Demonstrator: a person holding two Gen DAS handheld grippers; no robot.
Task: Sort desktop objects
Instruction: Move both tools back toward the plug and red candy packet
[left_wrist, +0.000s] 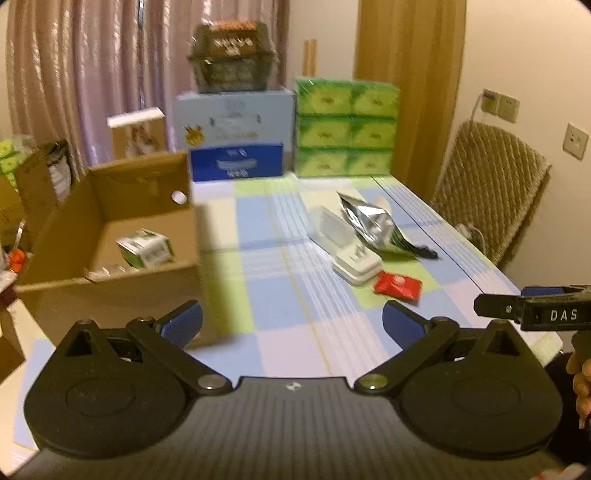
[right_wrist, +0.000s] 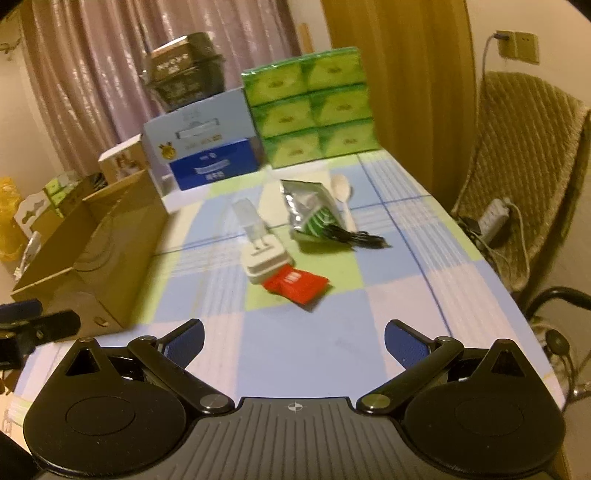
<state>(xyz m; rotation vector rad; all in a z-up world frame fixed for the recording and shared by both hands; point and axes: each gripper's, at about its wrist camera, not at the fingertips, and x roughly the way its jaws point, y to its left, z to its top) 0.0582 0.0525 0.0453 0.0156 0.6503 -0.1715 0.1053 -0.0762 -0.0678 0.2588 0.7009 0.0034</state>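
Note:
On the checkered tablecloth lie a red packet (left_wrist: 398, 286) (right_wrist: 296, 284), a white plug adapter (left_wrist: 357, 265) (right_wrist: 265, 260) with a clear cover, a silver-green foil bag (left_wrist: 373, 225) (right_wrist: 309, 212), a black cable (right_wrist: 360, 238) and a white spoon (right_wrist: 343, 195). An open cardboard box (left_wrist: 110, 236) (right_wrist: 92, 254) at the left holds a small green-white carton (left_wrist: 146, 250). My left gripper (left_wrist: 291, 325) is open and empty, above the near table beside the box. My right gripper (right_wrist: 293, 341) is open and empty, short of the red packet. Its side shows in the left wrist view (left_wrist: 535, 314).
At the back stand a stack of green tissue packs (left_wrist: 345, 131) (right_wrist: 310, 107), a blue box (left_wrist: 236, 160) (right_wrist: 214, 164), a pale blue carton (left_wrist: 236, 118) with a dark basket (left_wrist: 232, 55) on top. A wicker chair (left_wrist: 487, 192) (right_wrist: 524, 162) stands at the right, with a power strip (right_wrist: 495, 218).

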